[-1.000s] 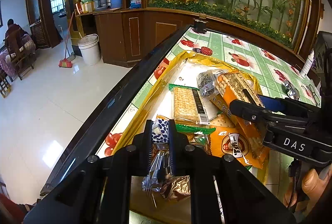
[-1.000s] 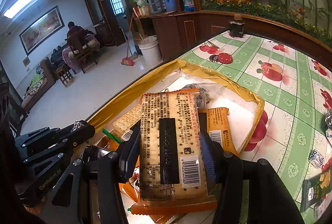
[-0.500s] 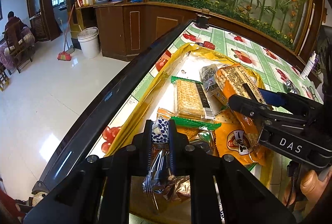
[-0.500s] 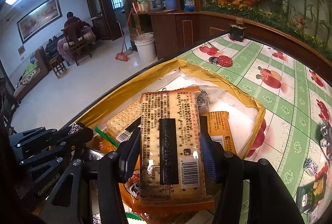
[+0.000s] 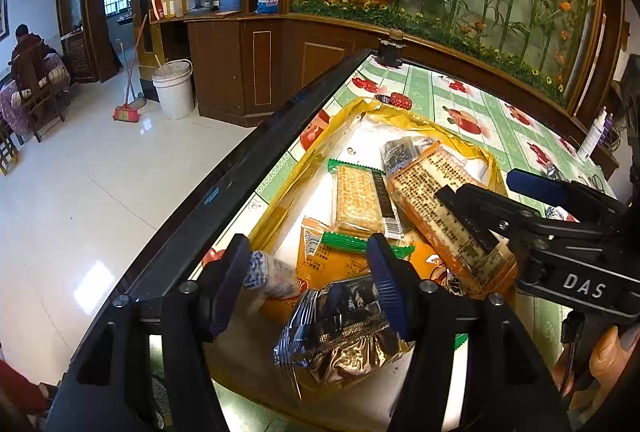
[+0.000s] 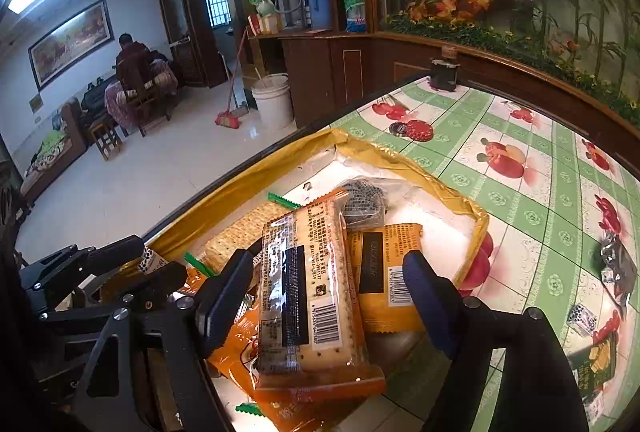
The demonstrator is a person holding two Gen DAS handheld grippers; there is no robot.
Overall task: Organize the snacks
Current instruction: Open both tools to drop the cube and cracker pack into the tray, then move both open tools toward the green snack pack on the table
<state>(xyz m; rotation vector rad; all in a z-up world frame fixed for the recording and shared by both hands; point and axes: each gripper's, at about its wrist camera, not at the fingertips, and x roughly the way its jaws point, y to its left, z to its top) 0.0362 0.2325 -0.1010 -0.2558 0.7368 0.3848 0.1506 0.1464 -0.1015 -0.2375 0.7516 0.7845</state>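
Right now both tongs are opening over the yellow tray (image 5: 280, 188) at the bench (image 6: 532, 192) edge. Left tongs (image 5: 312, 284): jaws spreading, silver foil snack pack (image 5: 344, 328) lying between them, pads look clear of it or barely grazing the right one, so released not grasped; a small blue-and-white patterned packet (image 5: 268, 272) sits against the left jaw. Right tongs (image 6: 328, 288): jaws opening too, long orange cracker pack (image 6: 308, 292) between them, visible gaps both sides, resting on the pile in the tray. Risks, as a judgement: the cracker pack overhangs the near side of the tray and lies on slippery wrappers, so it could slide out toward the tongs when they pull back; a jaw could snag the foil pack's crinkled seam and drag it out; the tray sits right at the bench edge, a shove could push it toward the floor. Tray contents: green-ended cracker sleeve (image 5: 360, 200) toward the tray's far left, orange snack bags (image 5: 340, 264) under it, second orange pack with barcode (image 6: 384, 272) right of the long one, dark clear-wrapped packet (image 6: 364, 204) at the tray's far end. Outside the tray, to its right on the bench: a silver packet (image 6: 616, 268) and a dark green packet (image 6: 596, 364) not yet sorted.
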